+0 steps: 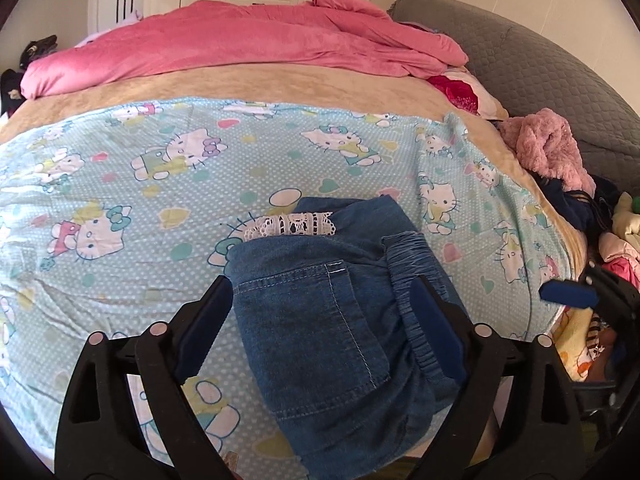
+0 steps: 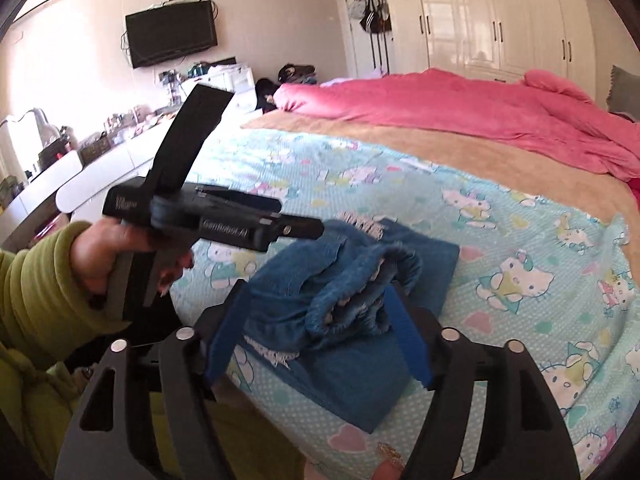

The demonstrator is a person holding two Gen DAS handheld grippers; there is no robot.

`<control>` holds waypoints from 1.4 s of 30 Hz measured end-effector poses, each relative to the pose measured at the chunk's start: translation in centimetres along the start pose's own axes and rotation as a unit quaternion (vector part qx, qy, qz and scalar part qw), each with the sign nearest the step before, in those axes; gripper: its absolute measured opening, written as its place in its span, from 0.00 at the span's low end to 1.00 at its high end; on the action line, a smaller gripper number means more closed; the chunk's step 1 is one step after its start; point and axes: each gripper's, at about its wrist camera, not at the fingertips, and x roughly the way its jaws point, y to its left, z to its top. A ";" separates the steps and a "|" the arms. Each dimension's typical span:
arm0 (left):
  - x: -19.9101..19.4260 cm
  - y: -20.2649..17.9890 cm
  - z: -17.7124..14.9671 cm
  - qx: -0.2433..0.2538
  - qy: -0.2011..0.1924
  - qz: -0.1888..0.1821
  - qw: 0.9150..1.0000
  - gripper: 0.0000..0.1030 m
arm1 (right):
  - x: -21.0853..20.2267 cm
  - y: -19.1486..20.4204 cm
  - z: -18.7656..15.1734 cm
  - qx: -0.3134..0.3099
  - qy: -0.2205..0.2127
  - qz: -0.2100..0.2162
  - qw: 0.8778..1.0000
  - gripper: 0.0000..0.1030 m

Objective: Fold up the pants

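The blue denim pants (image 1: 320, 320) lie folded into a compact bundle on the Hello Kitty sheet (image 1: 120, 184), with a back pocket, an elastic waistband and a white lace trim (image 1: 288, 224) showing. My left gripper (image 1: 320, 284) is open, its jaws spread on either side of the bundle just above it. In the right wrist view the pants (image 2: 348, 300) lie between the spread blue pads of my right gripper (image 2: 316, 292), which is open. The left gripper's body (image 2: 216, 220) hangs over the pants' far left edge there. The right gripper's tip (image 1: 568, 292) shows at the right of the left wrist view.
A pink duvet (image 1: 240, 48) lies across the far side of the bed, over a tan blanket (image 1: 280, 84). A grey quilted headboard (image 1: 540, 72) and a pile of clothes (image 1: 552, 152) are at the right. A dresser (image 2: 100, 152) and wall TV (image 2: 172, 32) stand left of the bed.
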 end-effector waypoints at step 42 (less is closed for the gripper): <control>-2.0 1.8 -3.2 -0.010 -0.013 0.044 0.999 0.91 | 2.2 -4.8 0.6 0.117 0.002 -0.157 0.981 0.86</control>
